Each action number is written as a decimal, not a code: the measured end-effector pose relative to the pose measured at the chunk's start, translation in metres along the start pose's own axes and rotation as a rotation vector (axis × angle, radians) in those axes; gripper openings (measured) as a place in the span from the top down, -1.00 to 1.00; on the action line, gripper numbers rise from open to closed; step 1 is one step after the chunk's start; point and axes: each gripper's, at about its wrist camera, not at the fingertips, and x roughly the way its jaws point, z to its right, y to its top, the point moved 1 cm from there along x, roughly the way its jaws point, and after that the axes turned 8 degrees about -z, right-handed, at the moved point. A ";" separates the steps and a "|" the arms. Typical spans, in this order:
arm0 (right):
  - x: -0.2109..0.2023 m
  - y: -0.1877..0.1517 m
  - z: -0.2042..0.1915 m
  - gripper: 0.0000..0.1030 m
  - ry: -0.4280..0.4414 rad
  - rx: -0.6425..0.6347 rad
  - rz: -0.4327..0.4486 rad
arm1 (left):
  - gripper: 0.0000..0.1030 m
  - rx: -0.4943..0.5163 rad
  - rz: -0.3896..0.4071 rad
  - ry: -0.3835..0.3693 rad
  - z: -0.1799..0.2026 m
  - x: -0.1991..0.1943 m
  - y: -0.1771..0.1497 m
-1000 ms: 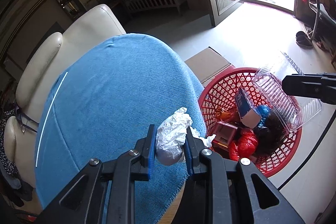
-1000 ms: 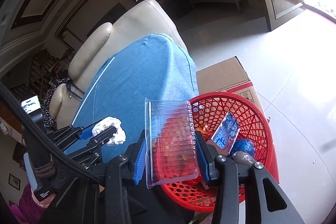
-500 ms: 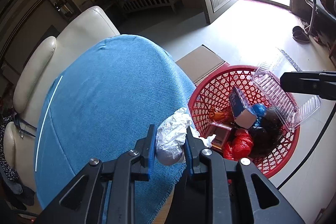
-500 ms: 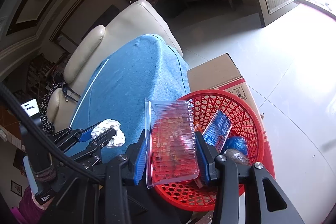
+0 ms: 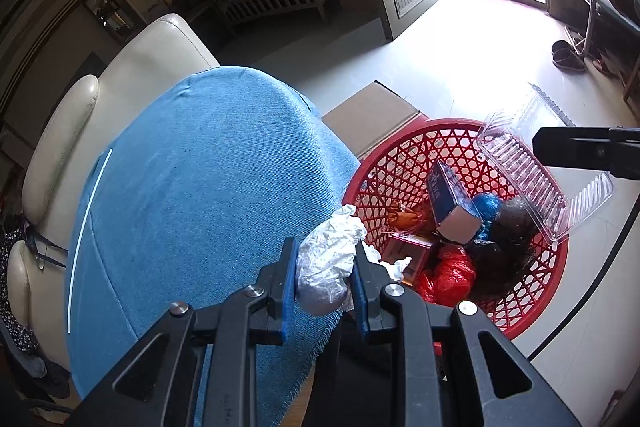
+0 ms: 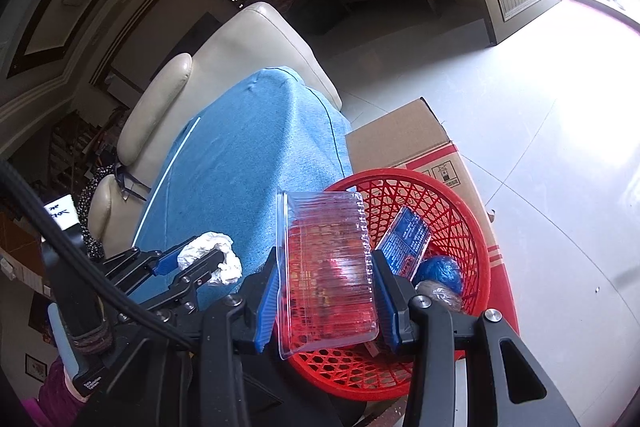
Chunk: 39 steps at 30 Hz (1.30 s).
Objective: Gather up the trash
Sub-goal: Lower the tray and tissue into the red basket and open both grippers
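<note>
Looking through the left wrist camera, I have the left gripper [image 5: 324,273] closed narrowly on a wad [image 5: 330,261] of crumpled white paper or plastic, both blue pads pressed against its sides. The wad sits over the near edge of the blue cloth [image 5: 200,195], just beside the rim of the red basket [image 5: 404,163]. In the basket I see a blue box [image 5: 450,197], a red bag [image 5: 450,273], a blue bag and something dark. At the right edge one black finger of the right gripper [image 5: 588,151] reaches in, with the clear tray [image 5: 528,175] held tilted above the basket's far side. A cardboard box [image 5: 372,115] stands beside the basket on the pale floor, a cream sofa [image 5: 132,75] lies behind the cloth, and bright doors open beyond.

Through the right wrist camera, the right gripper [image 6: 326,289] is partly closed on the tray [image 6: 326,267], a pad on each long edge, the tray upright between them and over the near rim of the basket [image 6: 468,227]. Red shows through its ribbed plastic. To the left, the left gripper [image 6: 202,259] holds the wad [image 6: 210,255] above the cloth [image 6: 248,155]. The cardboard box [image 6: 404,143] touches the basket's far side, and the sofa [image 6: 256,47] rises behind the cloth.
</note>
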 end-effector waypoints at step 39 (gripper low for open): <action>-0.004 0.004 0.020 0.13 -0.013 0.052 0.001 | 0.48 0.038 -0.025 -0.018 0.008 0.004 0.003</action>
